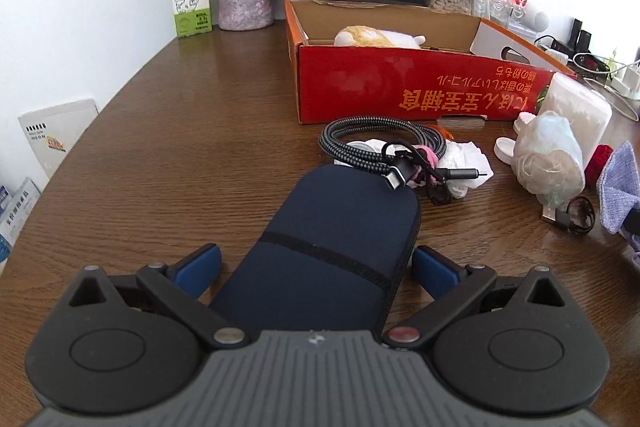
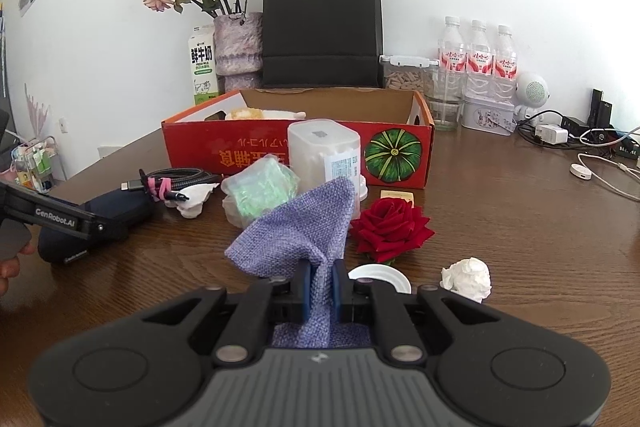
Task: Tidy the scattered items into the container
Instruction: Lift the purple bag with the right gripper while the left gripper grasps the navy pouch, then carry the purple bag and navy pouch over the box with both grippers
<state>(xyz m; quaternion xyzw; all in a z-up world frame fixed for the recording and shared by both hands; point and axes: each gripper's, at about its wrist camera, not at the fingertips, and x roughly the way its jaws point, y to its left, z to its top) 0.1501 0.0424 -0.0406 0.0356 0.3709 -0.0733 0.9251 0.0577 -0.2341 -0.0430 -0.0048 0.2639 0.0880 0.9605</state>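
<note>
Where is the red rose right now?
In the right wrist view, the red rose lies on the wooden table, right of the purple cloth and in front of the red box, near its painted pumpkin.

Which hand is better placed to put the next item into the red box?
The right. Its gripper is shut on the purple cloth, ready to carry to the red box. The left gripper is open, its fingers only straddling the navy pouch.
</note>
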